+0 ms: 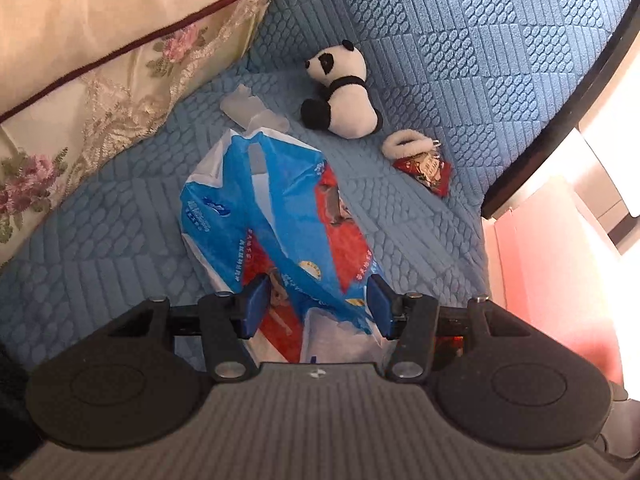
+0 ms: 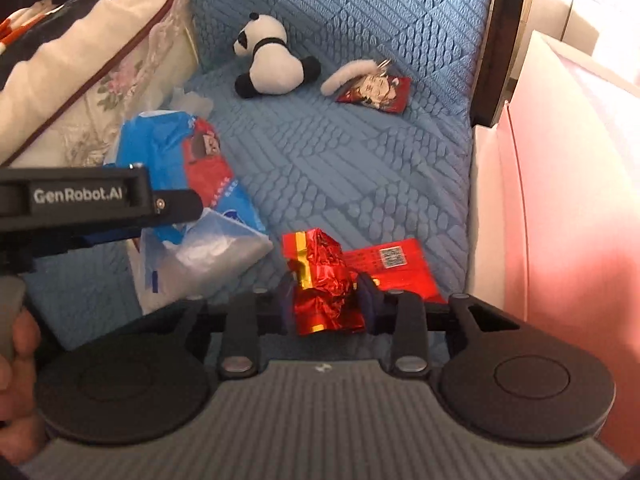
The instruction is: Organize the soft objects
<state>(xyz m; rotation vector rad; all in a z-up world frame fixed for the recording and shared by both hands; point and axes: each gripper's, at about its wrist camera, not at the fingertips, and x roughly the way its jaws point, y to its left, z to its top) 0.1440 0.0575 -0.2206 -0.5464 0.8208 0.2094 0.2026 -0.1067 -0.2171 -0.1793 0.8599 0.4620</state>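
A blue-and-red tissue pack lies on the blue quilted sofa seat. My left gripper has its blue pads on either side of the pack's near end, closed on it. It also shows in the right wrist view, partly behind the left gripper's body. My right gripper is shut on a crumpled red foil wrapper. A flat red packet lies just behind it. A panda plush lies farther back.
A floral cushion leans at the left. A white fluffy piece with a red snack packet lies right of the panda. The sofa's dark edge and a pink-white box bound the right side.
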